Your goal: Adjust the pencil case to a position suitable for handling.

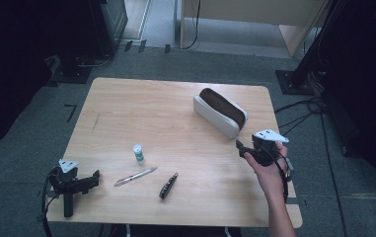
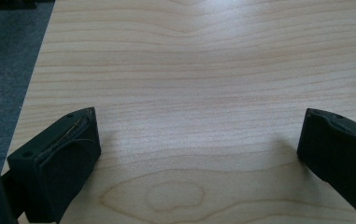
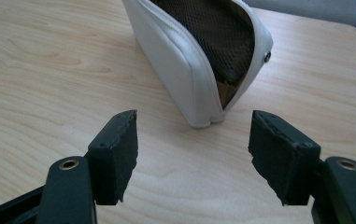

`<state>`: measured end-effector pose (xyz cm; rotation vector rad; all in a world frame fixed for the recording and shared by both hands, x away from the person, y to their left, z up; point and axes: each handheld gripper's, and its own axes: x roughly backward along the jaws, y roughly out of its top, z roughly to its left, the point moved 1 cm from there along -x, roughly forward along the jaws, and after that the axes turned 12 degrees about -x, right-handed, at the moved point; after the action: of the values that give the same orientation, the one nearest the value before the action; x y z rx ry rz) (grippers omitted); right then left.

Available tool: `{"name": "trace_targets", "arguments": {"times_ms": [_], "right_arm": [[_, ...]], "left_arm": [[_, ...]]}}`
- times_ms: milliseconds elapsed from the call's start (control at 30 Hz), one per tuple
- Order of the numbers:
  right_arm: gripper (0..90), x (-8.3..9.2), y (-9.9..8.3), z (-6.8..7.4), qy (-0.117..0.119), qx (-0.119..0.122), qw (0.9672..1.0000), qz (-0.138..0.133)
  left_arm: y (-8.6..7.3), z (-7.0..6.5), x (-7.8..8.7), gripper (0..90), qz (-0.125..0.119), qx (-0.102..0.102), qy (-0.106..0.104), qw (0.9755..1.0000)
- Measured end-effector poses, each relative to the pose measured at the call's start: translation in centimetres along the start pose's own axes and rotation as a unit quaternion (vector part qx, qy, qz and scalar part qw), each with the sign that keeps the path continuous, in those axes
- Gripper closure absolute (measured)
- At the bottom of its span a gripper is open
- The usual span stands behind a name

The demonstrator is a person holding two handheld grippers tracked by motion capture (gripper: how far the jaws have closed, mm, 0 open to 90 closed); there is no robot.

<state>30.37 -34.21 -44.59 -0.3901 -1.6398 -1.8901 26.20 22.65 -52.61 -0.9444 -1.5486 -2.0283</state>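
Right gripper (image 3: 192, 154), in my hand (image 1: 269, 173), jaws spread wide and empty, faces the white pencil case (image 3: 199, 60): unzipped, dark mesh lining, far right on the wooden table (image 1: 175, 108). Left gripper (image 1: 95, 177) rests at the near-left edge, wide. Between lie a pen (image 1: 135, 176), small white bottle (image 1: 137, 153), dark folded knife (image 1: 168, 185).

High view overhead, gripper views low, close, all sharing the table (image 1: 175, 123)

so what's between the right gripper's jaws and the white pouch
Nothing: bare wood separates the open right gripper from the white pouch, seen in the right gripper view.
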Motion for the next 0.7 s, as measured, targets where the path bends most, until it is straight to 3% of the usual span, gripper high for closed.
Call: {"name": "trace_targets", "arguments": {"times_ms": [400,533,700], "right_arm": [[33.3,-3.7,3.2,1.6,0.036,0.025,0.9990,-0.006],[33.2,-4.8,3.9,2.0,0.037,0.042,0.9984,-0.001],[33.1,-5.7,4.1,1.9,0.030,0.044,0.9986,0.004]], "left_arm": [[0.0,0.0,0.0,0.0,-0.001,0.000,0.000,1.0000],[0.0,0.0,0.0,0.0,-0.001,0.000,0.000,1.0000],[0.0,0.0,0.0,0.0,0.000,0.000,0.000,1.0000]]}}
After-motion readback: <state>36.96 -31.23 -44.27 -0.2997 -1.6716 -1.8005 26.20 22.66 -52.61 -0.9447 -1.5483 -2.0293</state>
